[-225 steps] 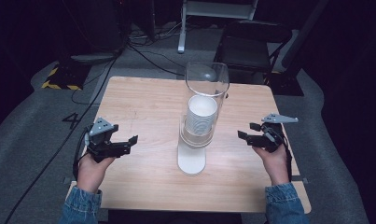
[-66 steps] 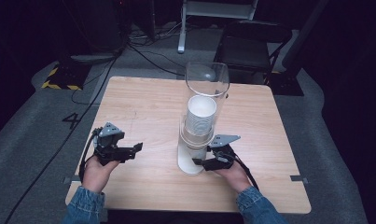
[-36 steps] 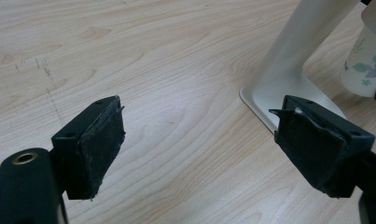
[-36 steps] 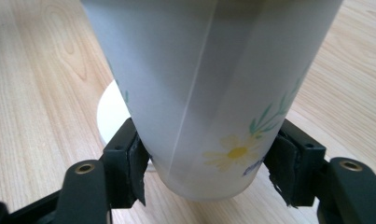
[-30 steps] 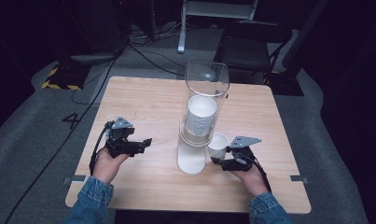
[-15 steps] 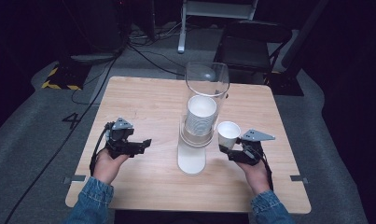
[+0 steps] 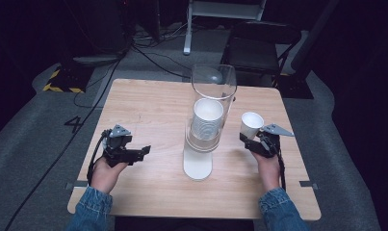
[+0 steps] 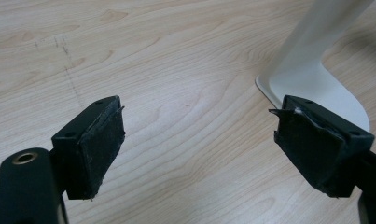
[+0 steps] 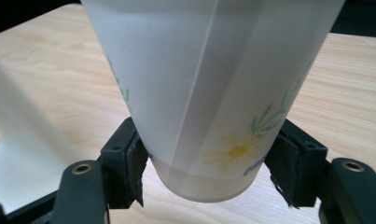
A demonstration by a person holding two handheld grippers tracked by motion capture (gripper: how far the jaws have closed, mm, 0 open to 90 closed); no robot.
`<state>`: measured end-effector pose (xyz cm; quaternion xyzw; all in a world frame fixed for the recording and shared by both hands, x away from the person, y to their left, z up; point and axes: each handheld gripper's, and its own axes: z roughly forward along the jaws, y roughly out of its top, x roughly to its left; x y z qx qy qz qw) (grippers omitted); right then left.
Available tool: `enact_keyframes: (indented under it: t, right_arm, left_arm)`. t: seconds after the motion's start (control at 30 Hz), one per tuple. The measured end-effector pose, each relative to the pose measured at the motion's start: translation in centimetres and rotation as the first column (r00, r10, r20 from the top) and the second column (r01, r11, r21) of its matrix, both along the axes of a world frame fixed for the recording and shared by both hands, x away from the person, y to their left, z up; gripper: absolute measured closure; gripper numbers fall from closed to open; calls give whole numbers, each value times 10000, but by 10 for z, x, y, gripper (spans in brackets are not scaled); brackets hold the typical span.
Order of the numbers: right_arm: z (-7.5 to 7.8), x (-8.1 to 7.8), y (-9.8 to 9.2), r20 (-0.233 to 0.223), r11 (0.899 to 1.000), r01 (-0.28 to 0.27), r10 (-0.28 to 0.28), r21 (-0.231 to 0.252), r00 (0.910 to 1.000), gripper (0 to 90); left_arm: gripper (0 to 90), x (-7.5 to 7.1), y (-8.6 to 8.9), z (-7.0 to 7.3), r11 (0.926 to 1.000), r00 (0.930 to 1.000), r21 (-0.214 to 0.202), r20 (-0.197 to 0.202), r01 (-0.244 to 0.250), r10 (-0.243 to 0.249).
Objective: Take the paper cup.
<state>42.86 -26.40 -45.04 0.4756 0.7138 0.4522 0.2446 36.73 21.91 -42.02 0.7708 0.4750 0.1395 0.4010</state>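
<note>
Right tongs (image 7: 251,140): they pinched a white paper cup (image 7: 251,124) near its bottom, one jaw pressed on each side of it. In the right gripper view the cup (image 9: 209,88) stood between the two pads, and a yellow daisy with green leaves was printed on its wall.
Paper cup: it was held up above the counter (image 7: 153,106), to the right of the dispenser, with its open mouth turned upward and a little tilted. It was apart from the stack.
Left tongs (image 7: 139,153): they were spread wide and held nothing. In the left gripper view the two pads (image 8: 99,140) stood far apart over the bare wood (image 8: 176,84).
Dispenser: a clear tube (image 7: 213,86) stood upright in the middle of the counter on a white foot (image 7: 197,166). A stack of white cups (image 7: 207,118) sat inside the tube.
White foot: in the left gripper view its flat base (image 8: 311,84) lay just beside the right-hand pad.
Hands: the left hand (image 7: 106,171) and the right hand (image 7: 268,166) each came from a denim sleeve at the near edge.
</note>
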Motion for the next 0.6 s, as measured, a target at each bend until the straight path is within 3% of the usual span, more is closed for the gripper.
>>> enact_keyframes:
  t: [0.3, 0.6]
  right_arm:
    - [-15, 21, -13, -265, 9973, 364, -382, -641, 9989, 353]
    - [-29, 41, -19, -896, 9971, 49, -117, -762, 9959, 350]
  left_arm:
    - [156, -7, 9, -2, 9996, 9995, -7, -68, -295, 295]
    - [157, -12, 16, -4, 9985, 9985, -17, -83, -539, 539]
